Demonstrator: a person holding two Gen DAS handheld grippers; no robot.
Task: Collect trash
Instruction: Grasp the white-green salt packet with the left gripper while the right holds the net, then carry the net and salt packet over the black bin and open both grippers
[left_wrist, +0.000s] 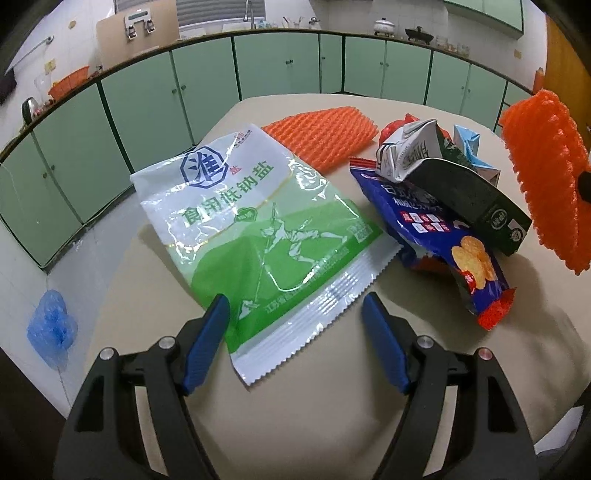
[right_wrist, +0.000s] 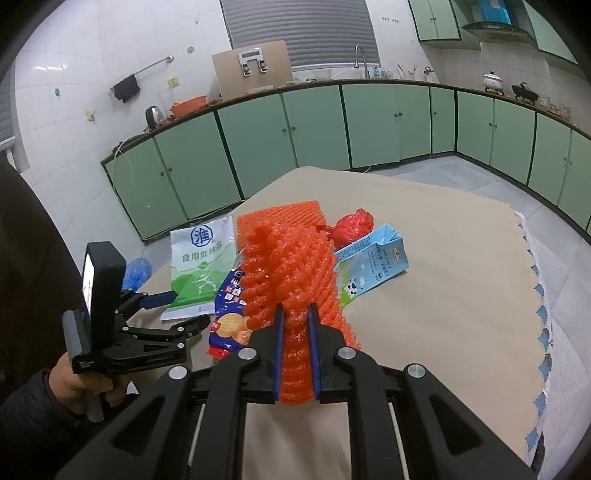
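My left gripper (left_wrist: 295, 306) is open, its blue pads on either side of the near edge of a green-and-white salt bag (left_wrist: 255, 229) lying flat on the tan table (left_wrist: 295, 424). My right gripper (right_wrist: 295, 314) is shut on an orange foam fruit net (right_wrist: 291, 273) and holds it above the table; the net also shows in the left wrist view (left_wrist: 546, 177). A second orange net (left_wrist: 321, 136), a blue chip bag (left_wrist: 443, 243), a crushed dark carton (left_wrist: 461, 188), a light blue milk carton (right_wrist: 373, 262) and a red plastic wad (right_wrist: 351, 225) lie on the table.
A blue plastic bag (left_wrist: 51, 328) lies on the floor left of the table. Green kitchen cabinets (left_wrist: 147, 110) line the walls behind. The table's scalloped cloth edge (right_wrist: 543, 317) runs along the right. The left gripper (right_wrist: 177, 310) shows in the right wrist view.
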